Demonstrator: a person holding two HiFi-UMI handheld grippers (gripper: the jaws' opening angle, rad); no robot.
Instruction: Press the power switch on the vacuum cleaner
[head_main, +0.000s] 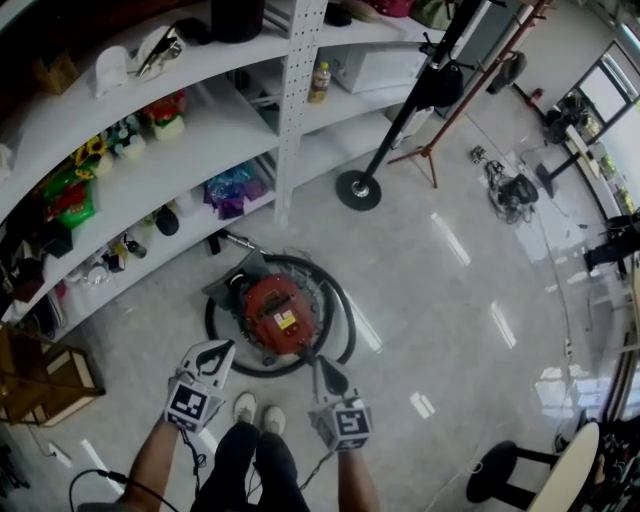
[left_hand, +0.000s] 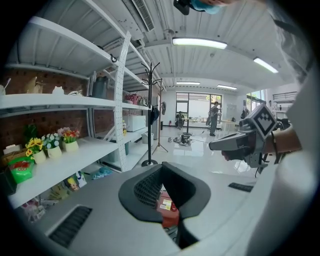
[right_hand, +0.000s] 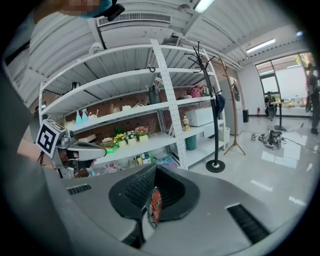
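Observation:
In the head view a round red vacuum cleaner (head_main: 275, 312) sits on the floor with its black hose (head_main: 345, 325) coiled around it. A yellow label is on its top. My left gripper (head_main: 222, 347) hangs just left of and nearer than the vacuum, jaws shut and empty. On the near right side of the vacuum my right gripper (head_main: 322, 362) is also shut and holds nothing. Neither touches it. The left gripper view shows a slice of the red body (left_hand: 167, 207) behind the closed jaws (left_hand: 162, 167). The right gripper view shows only a red sliver (right_hand: 155, 202) past its jaws (right_hand: 156, 167).
White shelving (head_main: 285, 110) with flowers, toys and bottles curves behind the vacuum. A coat stand's round base (head_main: 358, 189) and a tripod (head_main: 425, 160) stand to the back right. A stool (head_main: 500, 470) is at the near right, a wooden crate (head_main: 40, 375) at the left. My shoes (head_main: 255, 408) are just behind the grippers.

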